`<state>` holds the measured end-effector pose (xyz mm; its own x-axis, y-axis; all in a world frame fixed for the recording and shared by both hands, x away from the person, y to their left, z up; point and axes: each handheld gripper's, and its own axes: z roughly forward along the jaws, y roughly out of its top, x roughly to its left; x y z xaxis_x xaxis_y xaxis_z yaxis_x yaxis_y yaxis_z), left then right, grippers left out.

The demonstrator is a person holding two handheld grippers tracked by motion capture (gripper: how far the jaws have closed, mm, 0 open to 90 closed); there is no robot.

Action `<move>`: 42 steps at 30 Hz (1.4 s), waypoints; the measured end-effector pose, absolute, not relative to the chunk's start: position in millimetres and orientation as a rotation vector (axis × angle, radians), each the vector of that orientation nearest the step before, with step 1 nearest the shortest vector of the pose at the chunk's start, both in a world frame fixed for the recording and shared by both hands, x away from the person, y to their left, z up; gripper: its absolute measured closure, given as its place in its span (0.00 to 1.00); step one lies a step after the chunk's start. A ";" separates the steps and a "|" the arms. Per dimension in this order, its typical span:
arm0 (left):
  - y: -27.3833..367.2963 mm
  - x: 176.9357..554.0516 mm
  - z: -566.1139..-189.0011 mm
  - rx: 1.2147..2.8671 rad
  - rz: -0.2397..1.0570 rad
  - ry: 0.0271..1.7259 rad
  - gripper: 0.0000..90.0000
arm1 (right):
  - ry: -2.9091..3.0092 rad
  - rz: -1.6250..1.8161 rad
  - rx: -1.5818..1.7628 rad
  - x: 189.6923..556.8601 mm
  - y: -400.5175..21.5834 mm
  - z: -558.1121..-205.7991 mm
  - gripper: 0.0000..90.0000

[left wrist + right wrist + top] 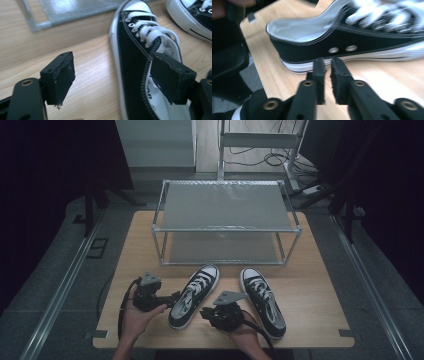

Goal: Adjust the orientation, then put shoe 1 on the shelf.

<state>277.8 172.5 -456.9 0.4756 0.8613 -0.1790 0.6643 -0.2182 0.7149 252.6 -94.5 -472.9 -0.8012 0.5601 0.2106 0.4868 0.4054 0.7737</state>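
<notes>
I count two shoes, the left shoe and right shoe, one rack; my left gripper gapes wide astride the left shoe's side, right gripper nearly closed, empty.

Wooden worktop under dim light. Two-tier metal rack at far side, both shelves bare. Beyond worktop: grey floor, white frame with loose cables. Metal rails along floor either side.

left shoe left of right shoe | rack behind both, on table
</notes>
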 end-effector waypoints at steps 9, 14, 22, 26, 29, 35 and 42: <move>150.4 289.5 -452.1 2.038 0.273 1.215 0.17 | 2.340 1.434 1.052 250.1 -154.0 -433.3 0.59; 141.8 300.9 -451.0 2.035 0.181 1.196 0.13 | 2.263 1.452 1.102 252.2 -180.2 -423.2 0.56; 132.2 301.2 -441.4 2.040 0.169 1.178 0.14 | 2.182 1.466 1.191 258.1 -209.2 -421.9 0.55; 118.1 309.0 -447.5 2.102 0.182 1.211 0.13 | 2.169 1.447 1.205 258.4 -212.9 -423.2 0.54; 108.4 313.7 -453.0 2.147 0.185 1.249 0.12 | 2.161 1.434 1.212 258.7 -214.4 -424.2 0.53; 94.3 319.6 -464.6 2.248 0.216 1.328 0.09 | 2.161 1.417 1.217 258.5 -214.2 -425.8 0.52; 89.6 326.0 -472.1 2.311 0.179 1.352 0.08 | 2.164 1.396 1.213 258.3 -211.8 -428.0 0.52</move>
